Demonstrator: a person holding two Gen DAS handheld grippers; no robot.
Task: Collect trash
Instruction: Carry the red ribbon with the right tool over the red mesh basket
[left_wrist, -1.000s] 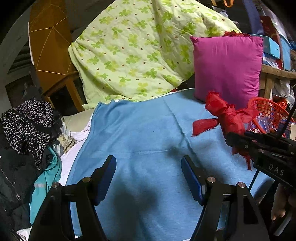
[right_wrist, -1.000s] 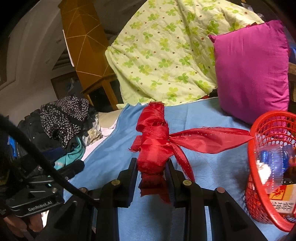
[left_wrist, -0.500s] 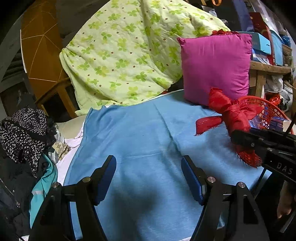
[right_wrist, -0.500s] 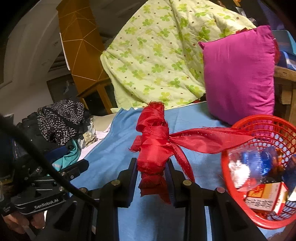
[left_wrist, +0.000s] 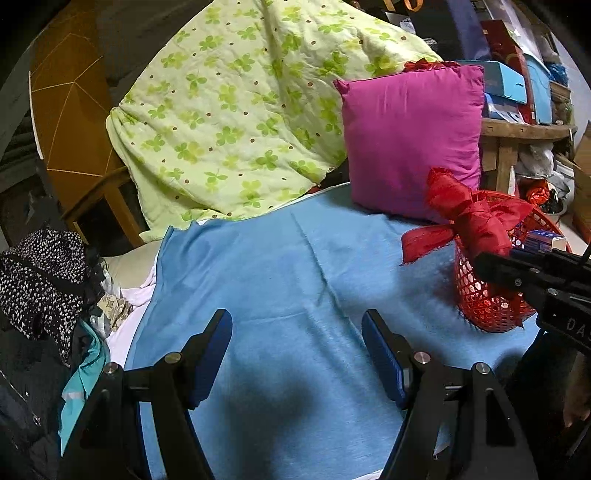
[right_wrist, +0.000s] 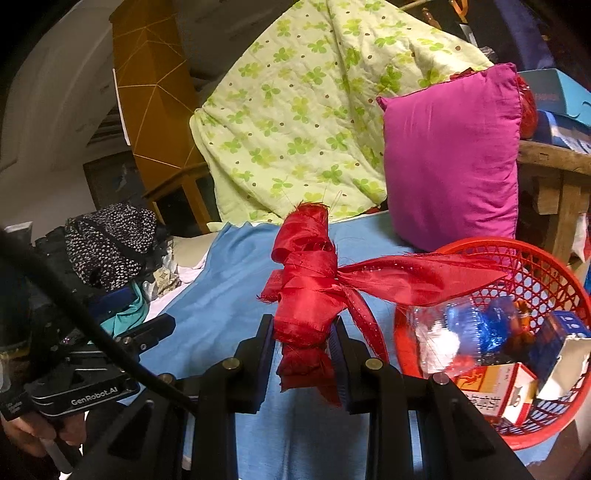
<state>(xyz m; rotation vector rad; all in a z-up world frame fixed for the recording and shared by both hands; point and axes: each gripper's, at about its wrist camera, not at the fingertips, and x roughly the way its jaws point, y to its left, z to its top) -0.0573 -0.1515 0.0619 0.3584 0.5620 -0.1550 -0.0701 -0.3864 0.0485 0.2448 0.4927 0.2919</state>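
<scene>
the right gripper (right_wrist: 302, 334) pinches the red ribbon bundle (right_wrist: 308, 291), likely light, floppy and best held mid-knot, just beside the red basket (right_wrist: 546, 424); the left gripper (left_wrist: 297, 354) is spread, empty.

Right gripper (right_wrist: 301, 341) clamping red ribbon (right_wrist: 308, 291) — red basket (right_wrist: 546, 291) beside, trash inside

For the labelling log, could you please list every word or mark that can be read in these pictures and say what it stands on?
"GenRobot.AI": on the left gripper body, seen in the right wrist view.
"DAS", cut off at the edge: on the right gripper body, seen in the left wrist view.
Print on the boxes in the red basket: too blurred to read.
</scene>
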